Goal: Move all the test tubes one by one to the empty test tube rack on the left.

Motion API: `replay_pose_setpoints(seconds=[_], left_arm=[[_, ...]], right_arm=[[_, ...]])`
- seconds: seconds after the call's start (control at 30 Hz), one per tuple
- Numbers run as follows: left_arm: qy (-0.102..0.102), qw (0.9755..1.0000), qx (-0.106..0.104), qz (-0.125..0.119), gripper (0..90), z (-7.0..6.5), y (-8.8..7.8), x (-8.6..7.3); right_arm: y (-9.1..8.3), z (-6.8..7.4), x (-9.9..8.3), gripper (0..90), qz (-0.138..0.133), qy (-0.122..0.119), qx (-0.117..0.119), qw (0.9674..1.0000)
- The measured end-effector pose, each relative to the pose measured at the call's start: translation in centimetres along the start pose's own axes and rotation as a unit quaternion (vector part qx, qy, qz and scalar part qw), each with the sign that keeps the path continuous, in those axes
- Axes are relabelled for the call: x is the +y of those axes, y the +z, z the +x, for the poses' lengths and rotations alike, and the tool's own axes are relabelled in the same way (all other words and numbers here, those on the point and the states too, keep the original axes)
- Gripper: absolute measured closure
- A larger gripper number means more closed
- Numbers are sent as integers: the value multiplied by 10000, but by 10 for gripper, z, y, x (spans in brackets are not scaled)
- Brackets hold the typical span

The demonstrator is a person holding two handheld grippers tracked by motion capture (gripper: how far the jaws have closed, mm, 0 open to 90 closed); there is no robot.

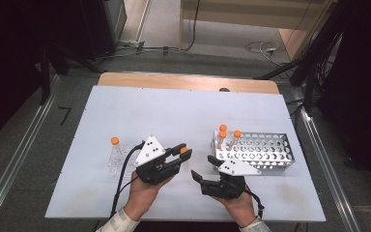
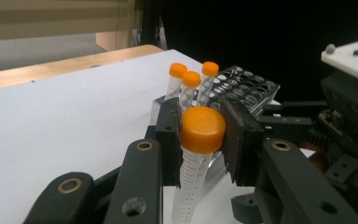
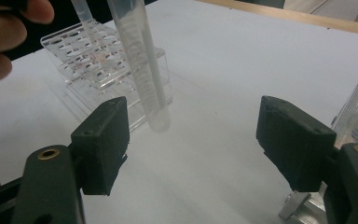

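My left gripper (image 1: 181, 151) (image 2: 203, 140) is shut on a clear graduated tube (image 2: 193, 186) just below its orange cap (image 2: 203, 127) (image 1: 184, 150), holding it upright above the white table. In the right gripper view the tube's rounded lower end (image 3: 144, 70) hangs ahead of my right gripper (image 3: 193, 140), nearer its left pad and touching neither. My right gripper (image 1: 203, 166) stands open beside the left one. A perforated metal rack (image 1: 261, 152) (image 2: 249, 91) at the right holds three orange-capped tubes (image 1: 224, 135) (image 2: 191, 81) in its left end.
A clear plastic rack (image 1: 115, 164) (image 3: 93, 63) stands at the left with one orange-capped tube (image 1: 115, 142) in it. The white board's front edge (image 1: 183, 215) lies close to the person's hands. A hand (image 3: 4, 32) shows at the upper left of the right gripper view.
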State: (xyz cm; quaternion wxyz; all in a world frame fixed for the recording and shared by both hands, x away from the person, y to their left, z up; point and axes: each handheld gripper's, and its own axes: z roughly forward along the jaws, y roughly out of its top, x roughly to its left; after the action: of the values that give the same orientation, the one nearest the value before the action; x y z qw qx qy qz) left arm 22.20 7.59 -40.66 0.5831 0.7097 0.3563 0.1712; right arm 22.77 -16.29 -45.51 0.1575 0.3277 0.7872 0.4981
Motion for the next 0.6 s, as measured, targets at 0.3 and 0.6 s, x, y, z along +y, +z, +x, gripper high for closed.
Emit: replay_pose_setpoints(seconds=[0.3, 0.6], left_arm=[[-226, 9986, 384, -267, 704, 26, -30, 10], [-438, 9928, 989, -515, 704, 61, -67, 16]], right_arm=[[-1, -2, -3, 242, 11, 80, -102, 9999], [-2, -1, -3, 244, 15, 69, -112, 9999]])
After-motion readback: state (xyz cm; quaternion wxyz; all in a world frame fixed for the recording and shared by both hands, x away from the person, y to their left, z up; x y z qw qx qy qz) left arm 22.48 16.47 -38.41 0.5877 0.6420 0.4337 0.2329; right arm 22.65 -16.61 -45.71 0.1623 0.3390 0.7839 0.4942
